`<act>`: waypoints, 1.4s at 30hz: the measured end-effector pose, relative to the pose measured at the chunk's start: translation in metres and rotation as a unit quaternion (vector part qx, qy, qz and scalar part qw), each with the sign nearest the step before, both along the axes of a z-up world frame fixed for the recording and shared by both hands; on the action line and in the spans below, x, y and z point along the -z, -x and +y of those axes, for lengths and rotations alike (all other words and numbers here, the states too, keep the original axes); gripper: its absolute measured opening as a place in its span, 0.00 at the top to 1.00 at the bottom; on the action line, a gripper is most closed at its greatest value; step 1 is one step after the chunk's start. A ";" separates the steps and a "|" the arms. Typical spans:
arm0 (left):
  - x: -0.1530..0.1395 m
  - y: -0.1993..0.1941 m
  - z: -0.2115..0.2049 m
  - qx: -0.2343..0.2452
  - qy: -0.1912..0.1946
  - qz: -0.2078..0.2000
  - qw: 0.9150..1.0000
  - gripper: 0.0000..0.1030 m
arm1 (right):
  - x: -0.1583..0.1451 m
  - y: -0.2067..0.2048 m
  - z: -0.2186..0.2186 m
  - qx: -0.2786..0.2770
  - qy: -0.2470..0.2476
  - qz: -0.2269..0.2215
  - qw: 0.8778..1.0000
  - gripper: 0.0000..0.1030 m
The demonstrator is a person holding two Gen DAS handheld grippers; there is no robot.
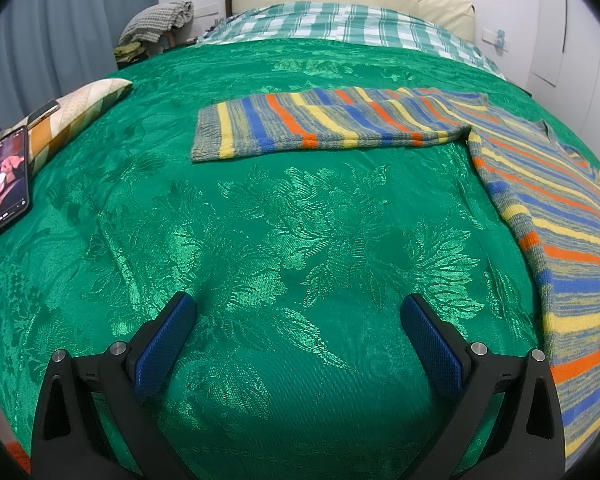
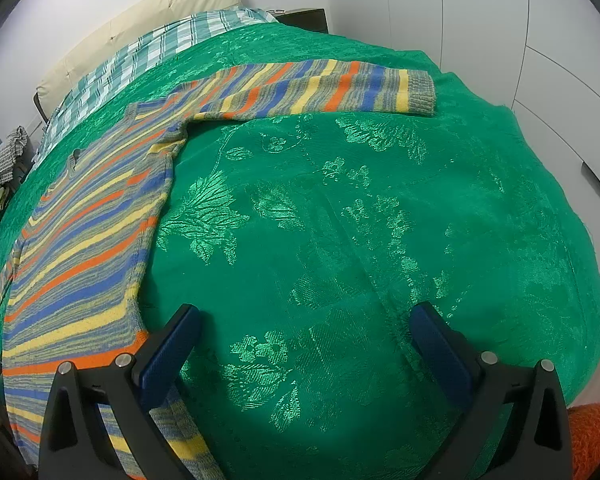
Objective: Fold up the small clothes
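2 sleeves: left (image 1: 324, 124), right (image 2: 328, 86); phone (image 1: 9, 178) left view only.

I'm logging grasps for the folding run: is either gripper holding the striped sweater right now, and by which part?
Nothing is held. The left gripper and right gripper are both open over the green bedspread; the striped sweater lies flat, ungrasped.

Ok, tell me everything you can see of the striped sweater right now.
The sweater is a knit with orange, blue, yellow and grey-green stripes and ribbed cuffs. It lies flat and unfolded on the green bedspread, neckline toward the headboard. Both sleeves are stretched straight out sideways: one shows in the left wrist view, the other in the right. Its hem is nearest the cameras. Both tongs are open and hold nothing; the right tongs sit beside its lower edge, the left tongs over bare bedspread.
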State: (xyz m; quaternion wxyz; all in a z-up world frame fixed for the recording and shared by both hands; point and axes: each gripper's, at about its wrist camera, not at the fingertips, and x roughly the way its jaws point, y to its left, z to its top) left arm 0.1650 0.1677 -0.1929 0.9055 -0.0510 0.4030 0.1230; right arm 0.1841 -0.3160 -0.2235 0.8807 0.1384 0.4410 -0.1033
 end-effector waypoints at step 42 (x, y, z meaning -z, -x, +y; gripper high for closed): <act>0.002 -0.003 -0.001 -0.001 0.000 -0.001 1.000 0.00 | 0.002 -0.002 0.001 -0.002 0.010 0.004 1.000 0.00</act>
